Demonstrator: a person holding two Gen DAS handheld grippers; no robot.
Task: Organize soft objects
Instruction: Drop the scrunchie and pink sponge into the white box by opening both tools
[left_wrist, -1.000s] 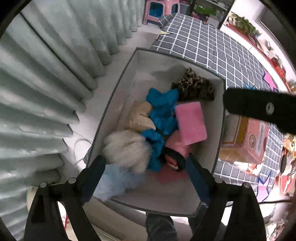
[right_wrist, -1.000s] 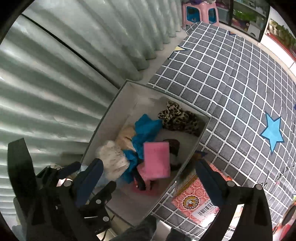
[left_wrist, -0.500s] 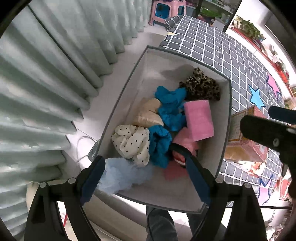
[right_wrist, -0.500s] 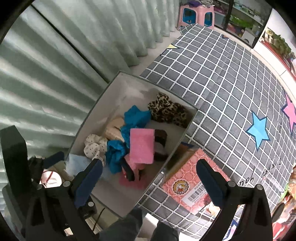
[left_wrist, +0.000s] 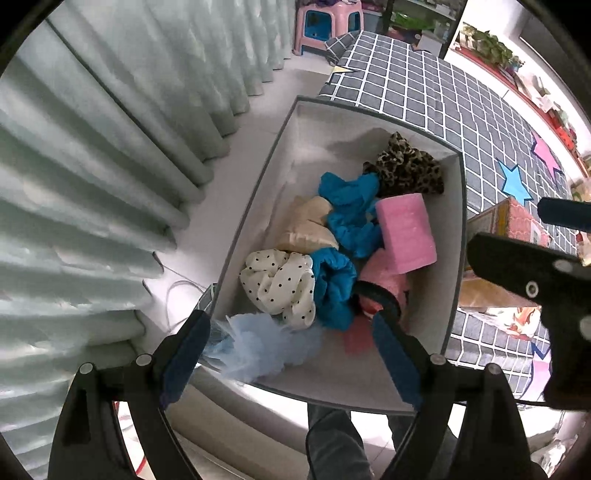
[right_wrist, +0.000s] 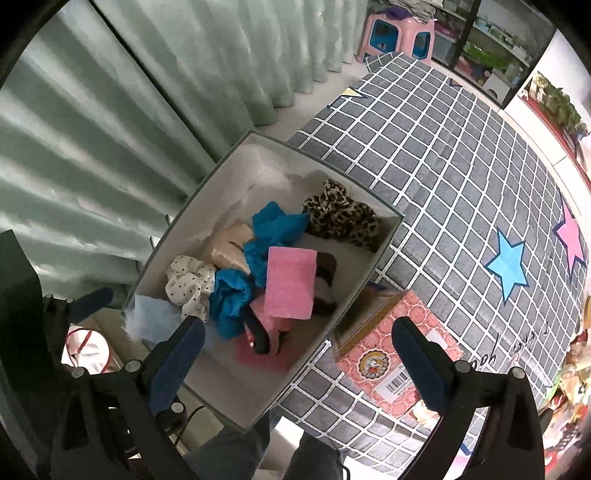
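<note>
Left gripper spread wide and empty above the near end of the grey box; right gripper likewise spread, holding nothing.

In the left wrist view the soft things fill the box just ahead of the left fingers; pale blue tulle lies between them at lower centre, the polka-dot scrunchie just above it, the pink sponge and leopard scrunchie further up; the box's long axis runs from lower centre to top, so the left hand is nearer; the right straddles the box's lower right rim and a pink carton; compared with a second ago, the scrunchie shows sharp rather than blurred, and the right gripper has drifted toward the grid mat.
</note>
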